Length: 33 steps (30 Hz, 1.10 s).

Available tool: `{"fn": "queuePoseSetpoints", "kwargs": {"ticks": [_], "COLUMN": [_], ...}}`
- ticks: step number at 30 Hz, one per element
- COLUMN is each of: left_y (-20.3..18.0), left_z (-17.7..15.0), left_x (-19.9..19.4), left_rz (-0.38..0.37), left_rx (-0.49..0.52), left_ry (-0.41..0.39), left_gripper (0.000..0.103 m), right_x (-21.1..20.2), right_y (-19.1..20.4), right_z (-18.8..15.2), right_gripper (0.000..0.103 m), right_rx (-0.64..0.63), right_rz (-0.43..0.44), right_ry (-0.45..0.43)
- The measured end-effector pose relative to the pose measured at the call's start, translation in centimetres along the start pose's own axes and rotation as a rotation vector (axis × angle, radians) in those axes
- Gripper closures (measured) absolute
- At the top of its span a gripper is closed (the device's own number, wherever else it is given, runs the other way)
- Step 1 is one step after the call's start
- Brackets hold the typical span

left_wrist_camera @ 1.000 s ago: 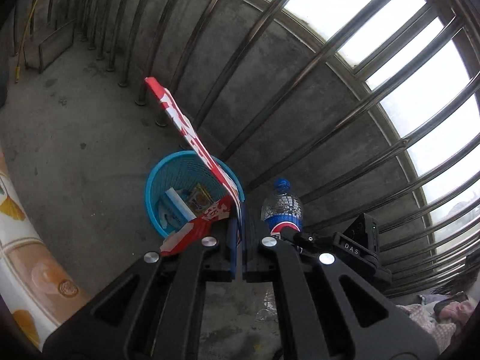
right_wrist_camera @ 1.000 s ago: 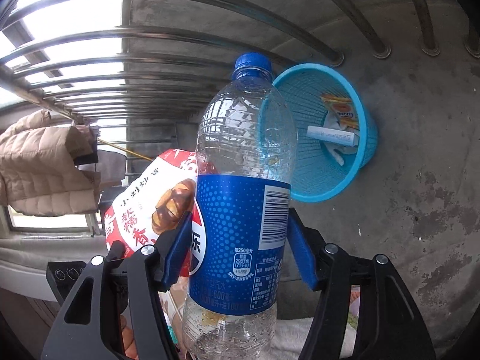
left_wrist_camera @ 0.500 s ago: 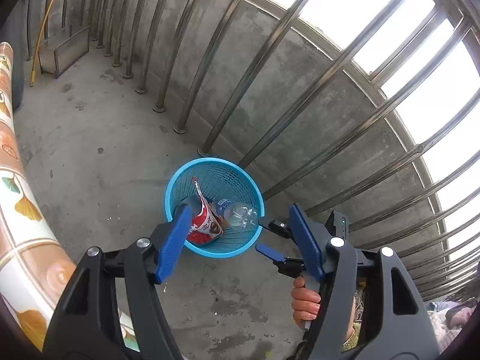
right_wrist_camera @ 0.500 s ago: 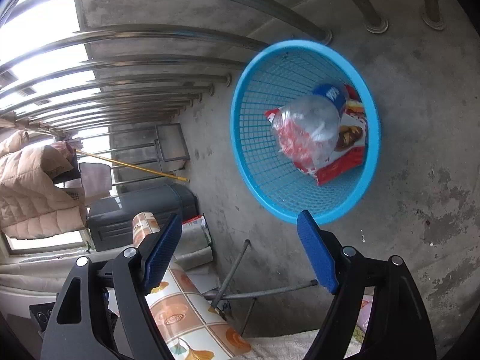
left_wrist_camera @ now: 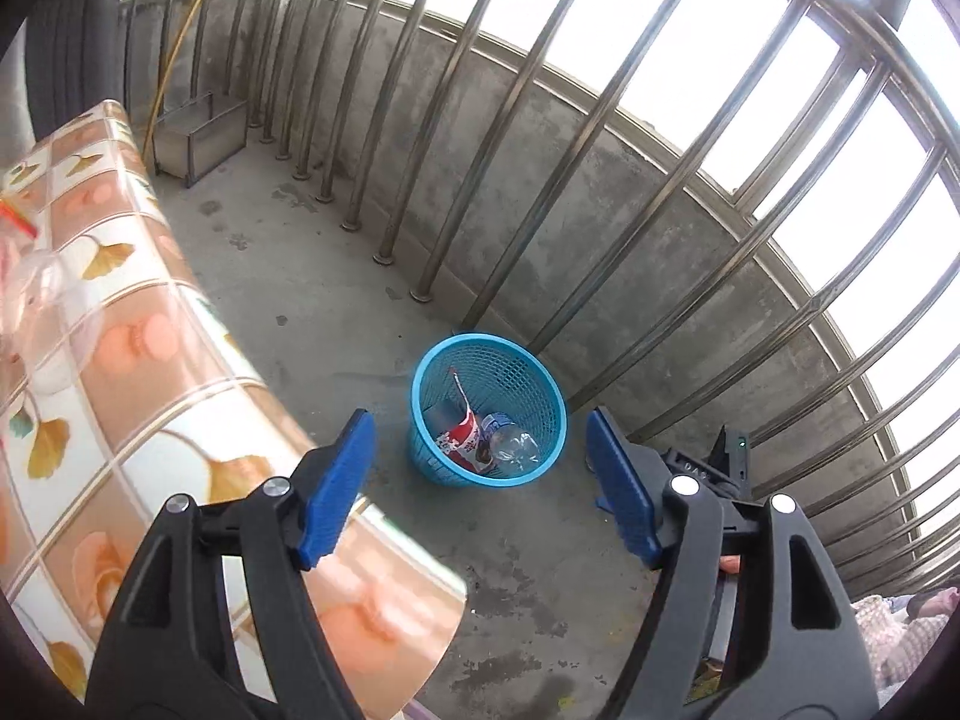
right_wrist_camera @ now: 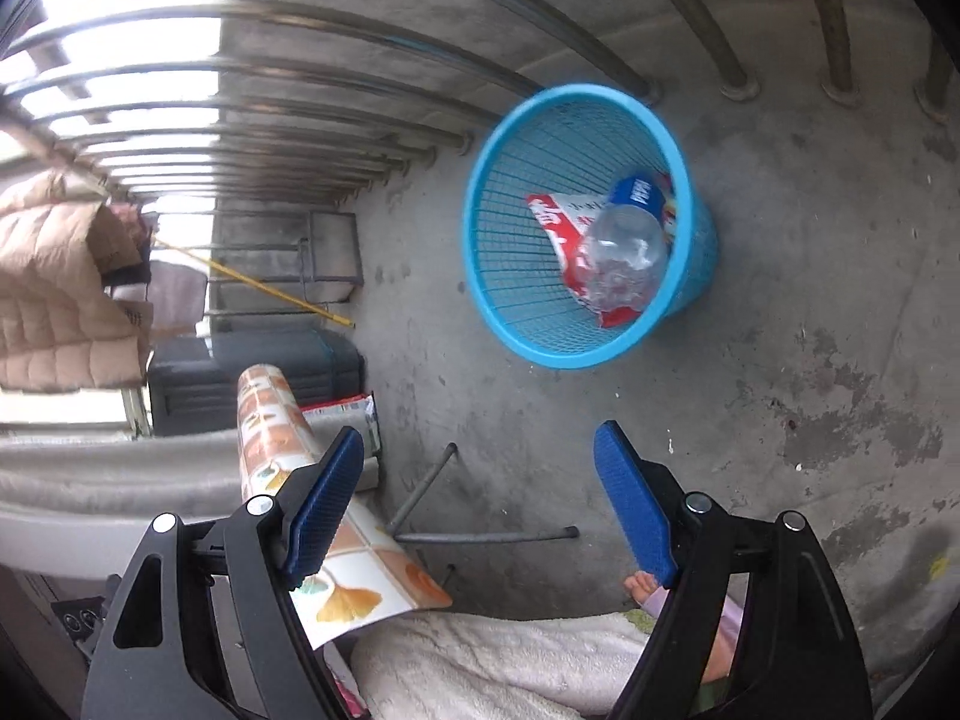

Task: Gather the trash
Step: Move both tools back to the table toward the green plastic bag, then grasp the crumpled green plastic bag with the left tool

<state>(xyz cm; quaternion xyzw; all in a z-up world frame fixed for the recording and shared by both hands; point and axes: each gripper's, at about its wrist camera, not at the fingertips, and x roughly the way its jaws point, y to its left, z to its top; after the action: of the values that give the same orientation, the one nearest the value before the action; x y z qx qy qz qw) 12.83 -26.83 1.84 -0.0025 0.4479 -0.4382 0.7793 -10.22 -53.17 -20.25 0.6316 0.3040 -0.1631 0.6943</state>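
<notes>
A blue mesh basket (left_wrist_camera: 432,360) (right_wrist_camera: 510,162) stands on the concrete floor by the railing. Inside lie a clear plastic bottle (left_wrist_camera: 510,443) (right_wrist_camera: 624,252) with a blue label and a red and white snack bag (left_wrist_camera: 465,435) (right_wrist_camera: 555,219). My left gripper (left_wrist_camera: 480,480) is open and empty, above and back from the basket. My right gripper (right_wrist_camera: 480,492) is open and empty, also back from the basket. A clear plastic item with a red part (left_wrist_camera: 24,264) lies blurred on the table at the far left.
A table with a floral tile-pattern cover (left_wrist_camera: 120,396) (right_wrist_camera: 282,438) is on the left; its metal legs (right_wrist_camera: 420,492) show below. Steel railing bars (left_wrist_camera: 540,150) and a low concrete wall stand behind the basket. A dark bin (right_wrist_camera: 252,378) and a hung jacket (right_wrist_camera: 54,288) are further off.
One second ago my left gripper held the snack bag and my right held the bottle. Both were let go into the basket. Both grippers have since drawn back from it.
</notes>
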Motion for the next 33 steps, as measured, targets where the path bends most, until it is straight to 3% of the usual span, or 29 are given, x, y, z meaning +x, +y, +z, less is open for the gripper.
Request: {"fn": "queuePoseSetpoints", "kwargs": {"ticks": [3, 8, 16, 25, 33], "left_y": [2.5, 7.4, 15.3, 23.7, 26.8], "left_z": [-2.0, -5.5, -10.2, -10.5, -9.3], "left_x": [-4.0, -10.7, -19.5, -22.1, -19.7], "left_rz": [0.037, 0.169, 0.388, 0.484, 0.465], "left_rx": [-0.03, -0.077, -0.169, -0.347, -0.369], "left_ry": [-0.072, -0.209, -0.378, -0.412, -0.349], "left_gripper": [0.034, 0.034, 0.034, 0.034, 0.034], "right_x": [-1.0, -1.1, 2.1, 8.0, 13.5], "right_y": [3.1, 8.9, 17.4, 26.8, 33.6], "right_z": [-0.8, -2.9, -8.7, -16.4, -22.9], "right_gripper": [0.026, 0.026, 0.026, 0.026, 0.026], "right_rx": [-0.093, -0.224, -0.398, -0.662, -1.078], "right_rz": [0.014, 0.084, 0.169, 0.14, -0.07], "right_ry": [-0.004, 0.026, 0.174, 0.32, 0.231]}}
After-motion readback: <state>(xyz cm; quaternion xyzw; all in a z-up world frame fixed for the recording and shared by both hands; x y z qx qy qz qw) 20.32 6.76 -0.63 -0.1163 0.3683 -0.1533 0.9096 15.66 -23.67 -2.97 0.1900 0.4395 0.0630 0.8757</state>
